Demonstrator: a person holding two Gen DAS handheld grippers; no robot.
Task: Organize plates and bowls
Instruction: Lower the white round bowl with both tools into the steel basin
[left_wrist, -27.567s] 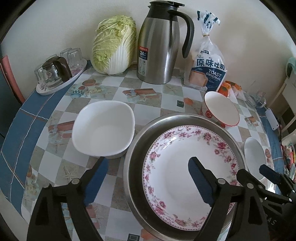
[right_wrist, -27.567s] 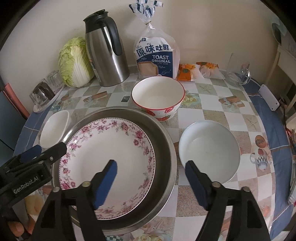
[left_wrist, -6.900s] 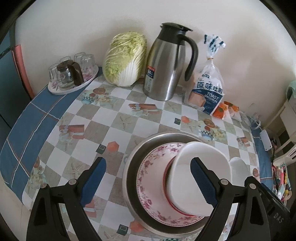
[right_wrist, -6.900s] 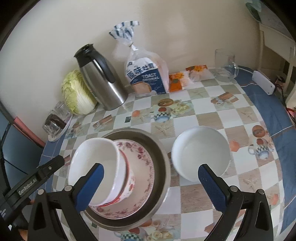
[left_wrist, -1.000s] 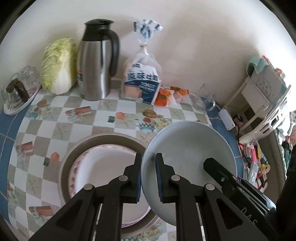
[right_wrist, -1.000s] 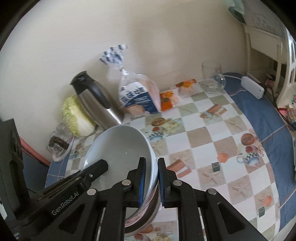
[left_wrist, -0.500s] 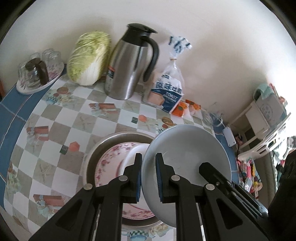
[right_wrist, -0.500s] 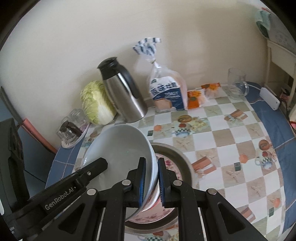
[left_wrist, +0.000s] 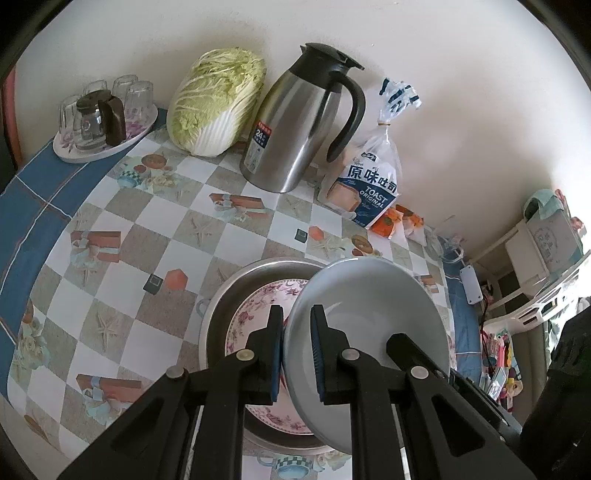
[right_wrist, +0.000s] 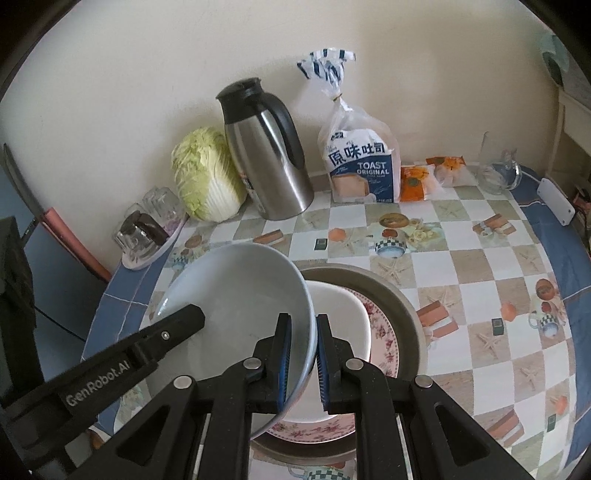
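Both grippers hold one large white bowl (left_wrist: 369, 325) in the air above the stack. My left gripper (left_wrist: 297, 354) is shut on its left rim; my right gripper (right_wrist: 303, 360) is shut on its right rim, where the bowl (right_wrist: 236, 302) tilts toward me. Below stands a metal basin (right_wrist: 406, 314) holding a floral plate (left_wrist: 255, 314) and a square white bowl (right_wrist: 343, 321) stacked in it. The left gripper's arm (right_wrist: 110, 365) crosses the lower left of the right wrist view.
Against the wall stand a cabbage (left_wrist: 218, 99), a steel thermos jug (left_wrist: 299, 122), a toast bag (left_wrist: 369, 184), orange snack packs (right_wrist: 417, 181) and a glass jug (right_wrist: 498, 170). A tray of glasses (left_wrist: 99, 122) sits far left. A white rack (left_wrist: 546, 258) stands beyond the table's right edge.
The held white bowl has moved left and come over the basin stack. Both grippers stay shut on its rim.
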